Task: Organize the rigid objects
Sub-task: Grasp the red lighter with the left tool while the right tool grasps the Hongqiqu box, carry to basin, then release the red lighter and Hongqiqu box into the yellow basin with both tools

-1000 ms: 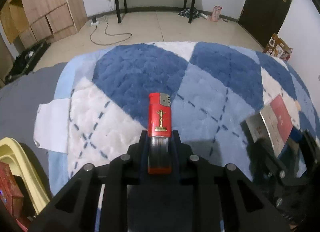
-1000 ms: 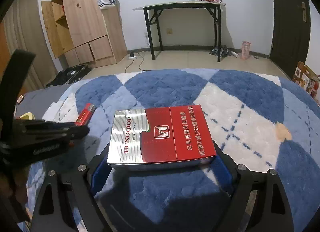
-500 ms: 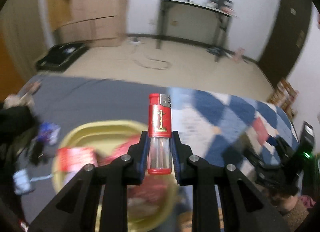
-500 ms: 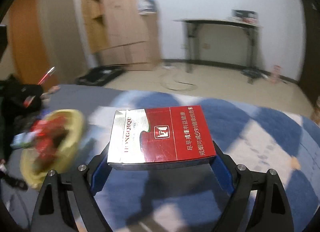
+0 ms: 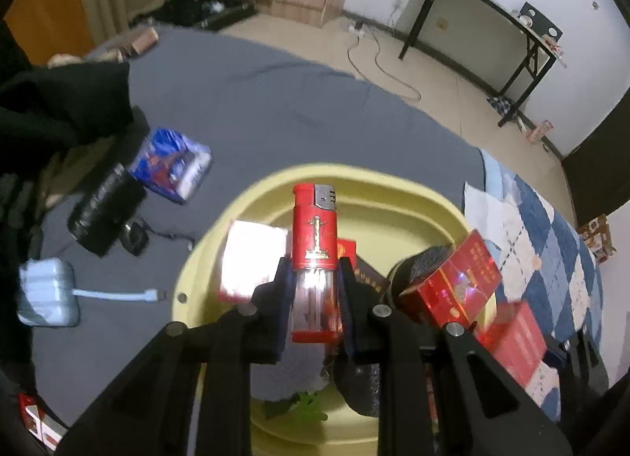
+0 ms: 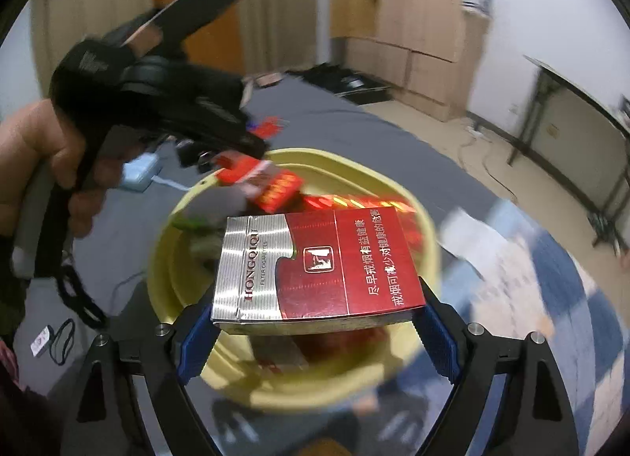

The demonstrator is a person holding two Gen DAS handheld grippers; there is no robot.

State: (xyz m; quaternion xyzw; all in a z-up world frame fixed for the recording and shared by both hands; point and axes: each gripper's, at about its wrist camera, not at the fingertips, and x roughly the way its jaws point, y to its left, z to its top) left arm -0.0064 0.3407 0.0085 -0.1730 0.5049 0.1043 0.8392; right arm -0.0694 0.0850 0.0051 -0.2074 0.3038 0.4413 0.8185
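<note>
Clearly, right tool (image 6: 315, 322) grips pack (image 6: 315, 267) reading "HONGQIQU FILTER CIGARETTES".

Counted: one red lighter (image 5: 314, 235), one yellow basin (image 5: 397, 188), two hand-held grippers (image 5: 314, 300) (image 6: 317, 332), one silver-red cigarette pack (image 6: 315, 265), one blue packet (image 5: 169, 165).

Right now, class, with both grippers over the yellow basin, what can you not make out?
- Basin floor, left wrist view: hidden by the lighter, gripper and packs.
- Basin contents, right wrist view: motion-blurred, partly behind the cigarette pack.
- Blue packet, left wrist view: print blurred.
- Left gripper, right wrist view: smeared.
</note>
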